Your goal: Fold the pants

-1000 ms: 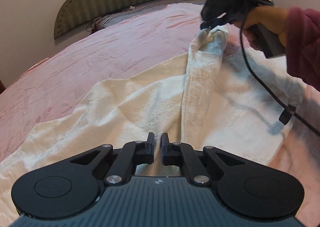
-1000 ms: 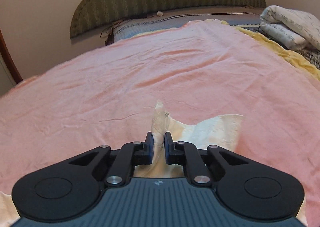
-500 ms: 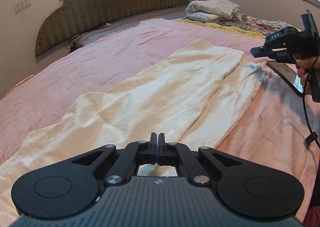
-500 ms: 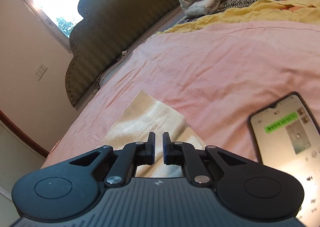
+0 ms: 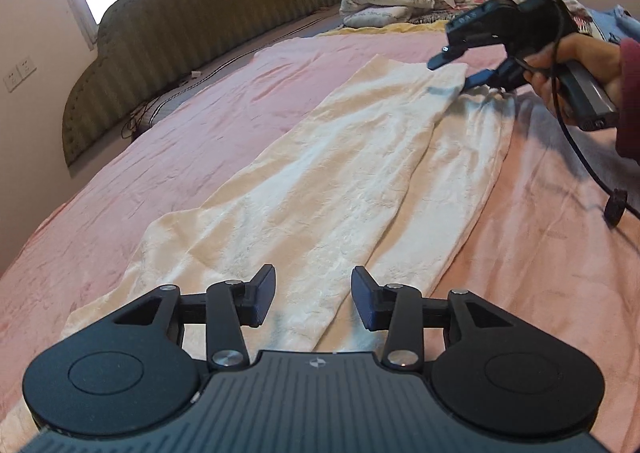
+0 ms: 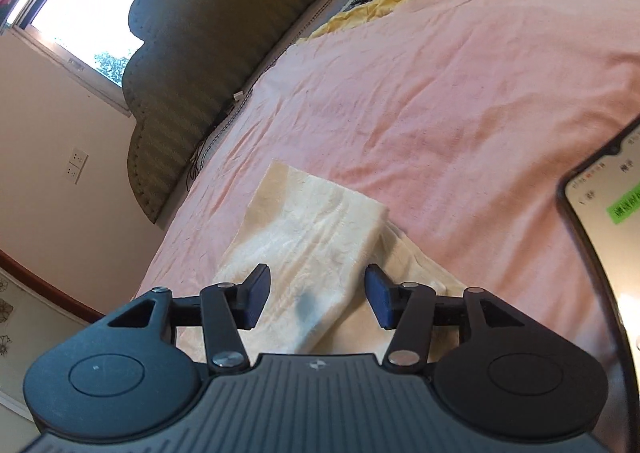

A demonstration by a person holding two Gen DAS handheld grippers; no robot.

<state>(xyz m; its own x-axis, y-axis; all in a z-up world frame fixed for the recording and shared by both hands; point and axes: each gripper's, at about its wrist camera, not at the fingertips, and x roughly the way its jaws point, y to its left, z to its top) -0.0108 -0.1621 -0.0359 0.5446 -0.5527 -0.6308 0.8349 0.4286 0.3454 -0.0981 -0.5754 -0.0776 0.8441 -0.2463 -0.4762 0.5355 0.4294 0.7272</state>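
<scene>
Lying lengthwise on the pink bed sheet (image 5: 168,141), cream pants (image 5: 344,181) are seen folded leg over leg, left gripper (image 5: 313,295) fingers opening above the near end, nothing clamped, right gripper (image 6: 318,295) fingers opening over the far hem, phone (image 6: 608,213) beside.

Pink-sheeted bed (image 5: 208,101), scalloped olive headboard (image 5: 192,37), bright window (image 6: 80,9) (daylight), beige wall (image 6: 52,157), 2 sockets (image 6: 77,165)

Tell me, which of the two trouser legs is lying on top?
The wider-showing leg, toward the headboard, lies on top; the other leg only peeks out along its phone-side edge.
</scene>
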